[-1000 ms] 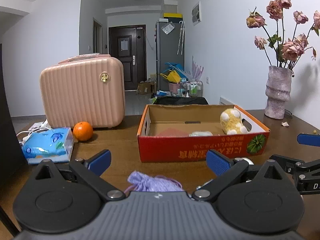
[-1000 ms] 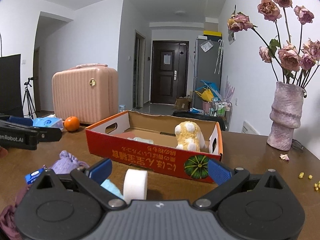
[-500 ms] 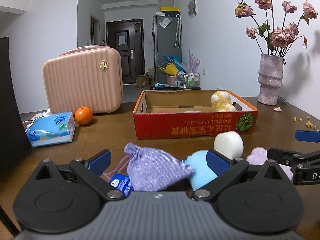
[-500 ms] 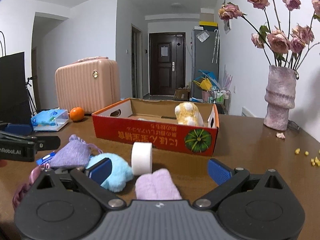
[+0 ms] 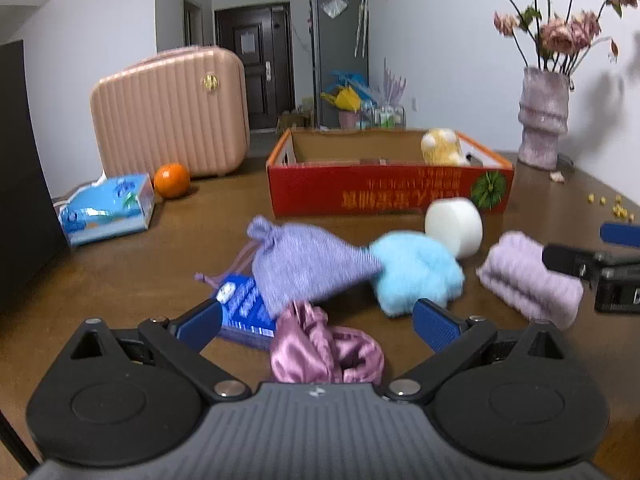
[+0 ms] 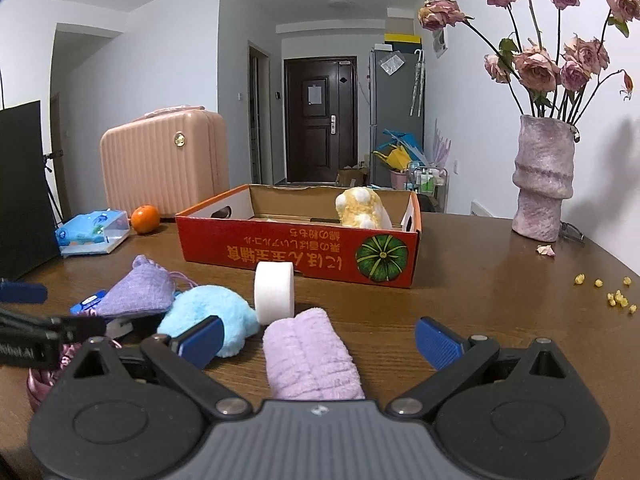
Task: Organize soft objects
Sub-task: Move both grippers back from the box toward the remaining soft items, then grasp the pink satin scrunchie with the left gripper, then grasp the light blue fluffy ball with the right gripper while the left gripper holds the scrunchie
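Now that I have pulled both grippers back from the red box (image 6: 298, 246), their jaws spread and empty, the soft pile lies before them on the counter (image 6: 480, 300): pink pouch (image 5: 326, 350) under left gripper (image 5: 316, 322), lilac towel (image 6: 310, 356) under right gripper (image 6: 320, 340).

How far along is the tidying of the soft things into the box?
Done: the yellow plush sits in the red box. In hand: nothing; both grippers open, right gripper around the lilac towel. Left: lavender pouch, blue plush, pink satin pouch.
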The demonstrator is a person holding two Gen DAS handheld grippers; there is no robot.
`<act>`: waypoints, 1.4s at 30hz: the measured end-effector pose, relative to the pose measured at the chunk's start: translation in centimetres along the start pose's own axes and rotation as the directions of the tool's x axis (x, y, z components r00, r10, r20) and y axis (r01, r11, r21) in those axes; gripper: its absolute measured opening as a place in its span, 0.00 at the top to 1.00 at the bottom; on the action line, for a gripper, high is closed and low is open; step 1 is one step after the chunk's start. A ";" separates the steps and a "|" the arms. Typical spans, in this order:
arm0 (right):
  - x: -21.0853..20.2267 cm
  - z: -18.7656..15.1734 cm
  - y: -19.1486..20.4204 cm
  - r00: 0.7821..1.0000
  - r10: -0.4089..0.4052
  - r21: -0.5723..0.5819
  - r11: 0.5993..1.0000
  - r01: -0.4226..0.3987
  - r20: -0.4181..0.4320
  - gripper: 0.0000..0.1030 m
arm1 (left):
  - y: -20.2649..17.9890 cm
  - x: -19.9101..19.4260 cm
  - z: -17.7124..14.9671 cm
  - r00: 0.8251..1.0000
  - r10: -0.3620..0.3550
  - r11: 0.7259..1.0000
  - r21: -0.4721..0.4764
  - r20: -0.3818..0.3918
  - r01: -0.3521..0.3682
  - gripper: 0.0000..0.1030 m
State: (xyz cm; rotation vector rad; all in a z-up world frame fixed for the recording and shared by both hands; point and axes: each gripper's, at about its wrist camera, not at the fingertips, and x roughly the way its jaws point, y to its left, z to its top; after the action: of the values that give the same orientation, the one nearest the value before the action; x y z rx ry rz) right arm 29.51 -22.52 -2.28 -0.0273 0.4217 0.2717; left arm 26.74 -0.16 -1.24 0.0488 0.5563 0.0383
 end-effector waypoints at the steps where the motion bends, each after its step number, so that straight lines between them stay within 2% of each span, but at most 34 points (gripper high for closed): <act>1: -0.1 -0.1 0.0 1.000 0.003 0.000 1.000 -0.003 0.000 0.01 | -0.1 0.1 -0.3 1.000 0.006 1.000 0.005 -0.015 -0.005 0.00; 11: -0.3 -0.5 0.7 1.000 0.011 -0.026 1.000 -0.011 -0.007 0.01 | -0.3 1.4 -1.9 0.992 0.051 0.999 0.001 -0.113 -0.051 0.00; 13: -0.3 -0.5 0.7 1.000 0.010 -0.025 1.000 -0.010 -0.008 0.01 | -0.2 1.6 -2.0 0.991 0.052 0.999 -0.001 -0.122 -0.053 0.03; 18: -0.1 -0.6 0.8 1.000 0.003 -0.026 1.000 -0.003 -0.014 0.01 | 0.2 2.0 -2.1 0.988 0.015 0.999 -0.031 -0.153 -0.020 0.28; 21: -0.1 -0.7 0.8 1.000 -0.006 -0.030 1.000 0.005 -0.018 0.01 | 0.2 2.1 -2.2 0.986 -0.002 0.999 -0.036 -0.165 -0.004 0.38; 24: 0.0 -0.7 0.9 1.000 -0.010 -0.033 0.999 0.009 -0.021 0.01 | 0.3 1.9 -2.2 0.987 -0.022 0.999 -0.046 -0.160 0.015 0.49; 27: 0.1 -0.8 0.9 1.000 -0.015 -0.035 0.999 0.014 -0.025 0.01 | 0.4 1.6 -2.1 0.988 -0.039 0.998 -0.055 -0.148 0.031 0.55; 35: 0.6 -1.0 1.0 0.999 -0.032 -0.044 0.999 0.031 -0.040 0.01 | 0.5 0.4 -1.7 0.993 -0.081 0.996 -0.054 -0.084 0.076 0.60; 42: 0.4 -1.2 1.3 0.999 -0.024 -0.053 0.998 0.023 -0.024 0.01 | 1.7 -0.9 -1.3 0.994 -0.107 0.990 -0.094 -0.014 0.106 0.62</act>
State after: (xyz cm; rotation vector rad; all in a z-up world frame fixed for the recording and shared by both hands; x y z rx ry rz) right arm 29.07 -21.27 -3.46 -0.0869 0.4388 0.2596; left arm 25.25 1.49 -1.79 -0.0720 0.5750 -0.0395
